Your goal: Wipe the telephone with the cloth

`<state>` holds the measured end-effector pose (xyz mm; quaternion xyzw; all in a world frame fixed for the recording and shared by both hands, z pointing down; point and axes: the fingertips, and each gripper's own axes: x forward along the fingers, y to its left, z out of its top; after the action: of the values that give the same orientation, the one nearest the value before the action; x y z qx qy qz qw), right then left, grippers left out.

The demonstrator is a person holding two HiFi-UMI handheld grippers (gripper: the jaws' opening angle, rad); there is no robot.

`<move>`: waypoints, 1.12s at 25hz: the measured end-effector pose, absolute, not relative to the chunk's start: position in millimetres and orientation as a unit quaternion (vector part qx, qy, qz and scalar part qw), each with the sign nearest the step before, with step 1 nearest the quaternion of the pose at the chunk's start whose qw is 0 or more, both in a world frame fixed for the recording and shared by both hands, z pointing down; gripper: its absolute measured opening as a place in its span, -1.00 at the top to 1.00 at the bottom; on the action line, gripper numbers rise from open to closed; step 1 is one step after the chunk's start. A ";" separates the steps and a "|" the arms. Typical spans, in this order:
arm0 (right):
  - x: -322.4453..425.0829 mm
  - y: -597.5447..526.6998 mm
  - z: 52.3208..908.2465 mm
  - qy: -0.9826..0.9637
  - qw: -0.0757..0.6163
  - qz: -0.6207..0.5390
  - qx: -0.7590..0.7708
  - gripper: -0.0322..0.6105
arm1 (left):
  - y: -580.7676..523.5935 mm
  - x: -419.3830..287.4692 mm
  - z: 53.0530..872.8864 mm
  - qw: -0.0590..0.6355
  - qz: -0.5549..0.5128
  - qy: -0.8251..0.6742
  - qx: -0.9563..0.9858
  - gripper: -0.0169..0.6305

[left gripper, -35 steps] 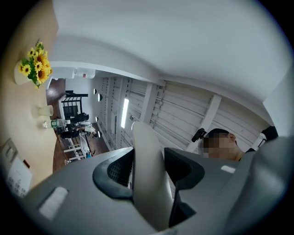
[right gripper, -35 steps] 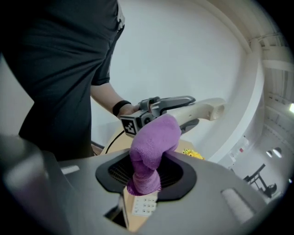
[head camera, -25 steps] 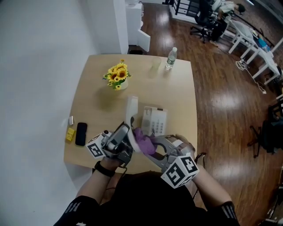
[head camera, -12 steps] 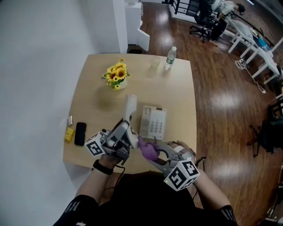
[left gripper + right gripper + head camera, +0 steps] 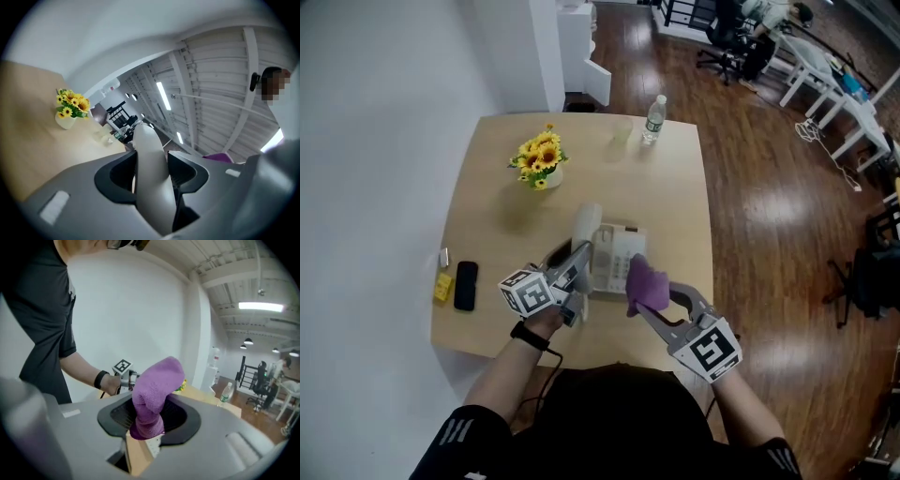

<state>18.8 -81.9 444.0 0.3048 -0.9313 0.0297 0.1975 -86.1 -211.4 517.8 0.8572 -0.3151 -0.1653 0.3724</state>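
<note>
The tan table (image 5: 666, 187) fills the middle of the head view, with the white telephone (image 5: 619, 261) on it near the lower centre. At the telephone's left edge the left claw (image 5: 577, 264) is clamped on the white handset (image 5: 585, 223). At its lower right corner the right claw (image 5: 651, 305) pinches the bunched purple cloth (image 5: 647, 281)

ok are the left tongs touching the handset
Touching. The left gripper view shows the handset pressed between both jaws of the left tongs, with no gap on either side.
</note>
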 end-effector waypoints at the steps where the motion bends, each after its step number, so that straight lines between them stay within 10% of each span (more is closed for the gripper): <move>1: 24.8 -83.3 447.7 -0.929 0.193 0.044 0.312 0.47 | -214.6 -79.3 532.5 0.369 -0.140 -0.325 0.859 0.33; 28: 94.9 -74.8 503.7 -0.898 0.194 0.159 0.361 0.47 | -239.8 -23.4 737.9 0.326 0.219 -0.467 0.792 0.29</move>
<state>94.9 -74.8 503.7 0.3606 -0.8984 0.1589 0.1941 -23.4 -239.8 737.9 0.7924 -0.4666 0.2191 0.3262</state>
